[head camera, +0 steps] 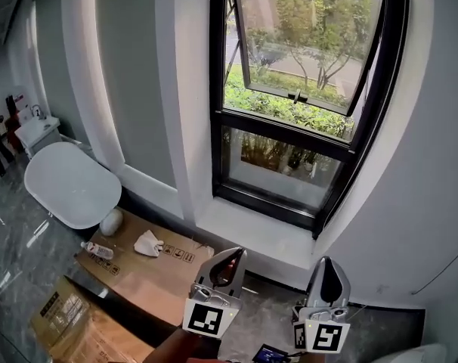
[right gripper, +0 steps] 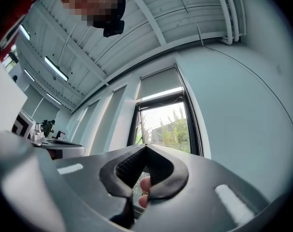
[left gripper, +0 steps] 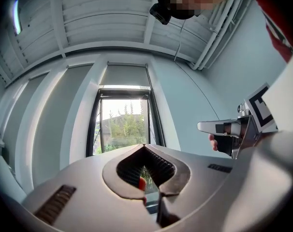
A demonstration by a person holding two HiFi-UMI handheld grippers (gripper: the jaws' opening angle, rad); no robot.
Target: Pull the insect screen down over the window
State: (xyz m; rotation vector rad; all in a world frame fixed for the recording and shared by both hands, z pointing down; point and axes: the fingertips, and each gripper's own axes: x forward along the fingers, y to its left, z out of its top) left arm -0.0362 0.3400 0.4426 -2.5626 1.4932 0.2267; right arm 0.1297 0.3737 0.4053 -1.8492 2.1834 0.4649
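A tall black-framed window (head camera: pixel 301 97) is set in the white wall, its upper sash (head camera: pixel 308 40) tilted open outward over green shrubs. In the gripper views a pale panel (left gripper: pixel 125 75) (right gripper: pixel 158 83) sits above the window opening (left gripper: pixel 122 124) (right gripper: pixel 167 125); no screen covers the glass. My left gripper (head camera: pixel 233 252) and right gripper (head camera: pixel 327 262) are held low in front of the sill, side by side, pointing up at the window. Both are shut with nothing between the jaws (left gripper: pixel 144 147) (right gripper: pixel 146 147). The right gripper (left gripper: pixel 233 129) also shows in the left gripper view.
A white sill (head camera: pixel 248 233) runs under the window. Flat cardboard boxes (head camera: pixel 138 274) lie on the floor at left with a plastic bottle (head camera: pixel 97 250) and a crumpled white item (head camera: pixel 147 243) on them. A white round table (head camera: pixel 70 184) stands further left.
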